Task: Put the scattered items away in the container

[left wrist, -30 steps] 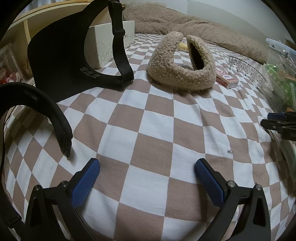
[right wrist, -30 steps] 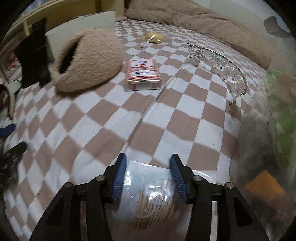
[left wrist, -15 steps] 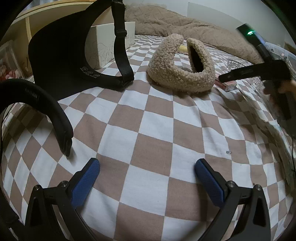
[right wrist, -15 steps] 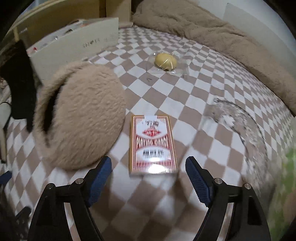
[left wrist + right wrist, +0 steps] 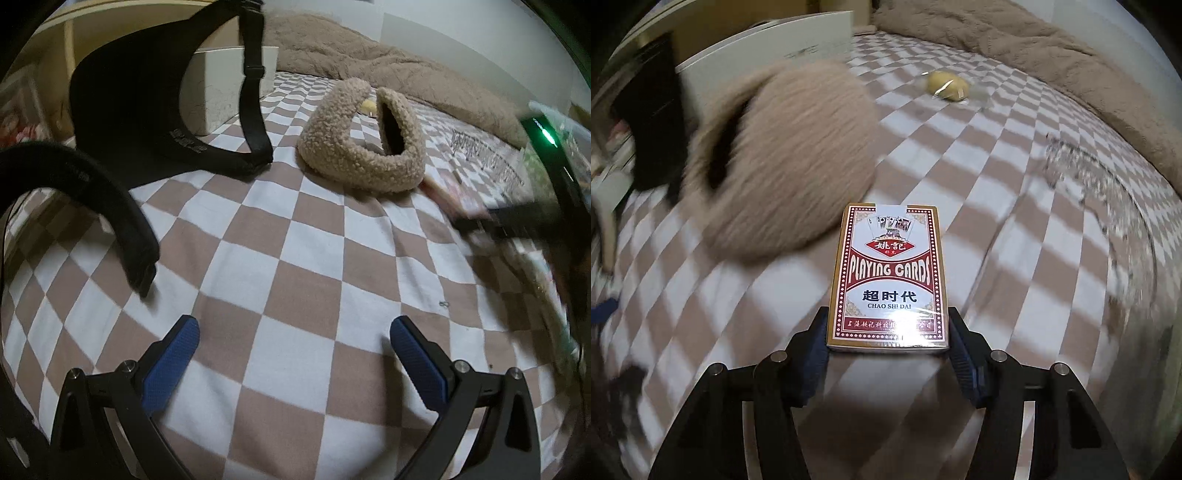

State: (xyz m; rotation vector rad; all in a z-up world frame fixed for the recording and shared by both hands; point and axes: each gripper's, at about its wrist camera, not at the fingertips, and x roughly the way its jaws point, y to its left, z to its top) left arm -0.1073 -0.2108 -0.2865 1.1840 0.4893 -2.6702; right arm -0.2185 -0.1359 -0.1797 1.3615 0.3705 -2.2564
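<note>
The right gripper (image 5: 888,341) has a sealed deck of playing cards (image 5: 888,275) between its blue pads, one pad at each long edge of the box's near end, and its jaws are closing on it. The box is red, white and gold under clear wrap. It reads "PLAYING CARDS" in large letters, "CHAO SHI DAI" under three bold Chinese characters, and a line of small Chinese print runs along the near edge. The deck points away from the camera over the brown-and-white checked bedsheet (image 5: 1015,229).

Just left of the deck's far end lies a beige fleece hat (image 5: 783,158), blurred, with its dark opening turned left. Farther off sits a small yellow item in clear wrap (image 5: 947,86). To the right a silvery ornate headband (image 5: 1082,173) curves across the sheet, also blurred. A brown quilted blanket (image 5: 1052,48) is bunched along the far side, and a white box (image 5: 768,48) stands at far left.

The left gripper (image 5: 293,350) hangs over bare sheet with its jaws spread wide and nothing between them. A black visor cap (image 5: 147,110) with small unreadable white print on it stands at far left, a black curved band (image 5: 110,214) arches nearer on the left. At the right edge the clear container (image 5: 554,122) is barely visible behind the right gripper's blurred body.
</note>
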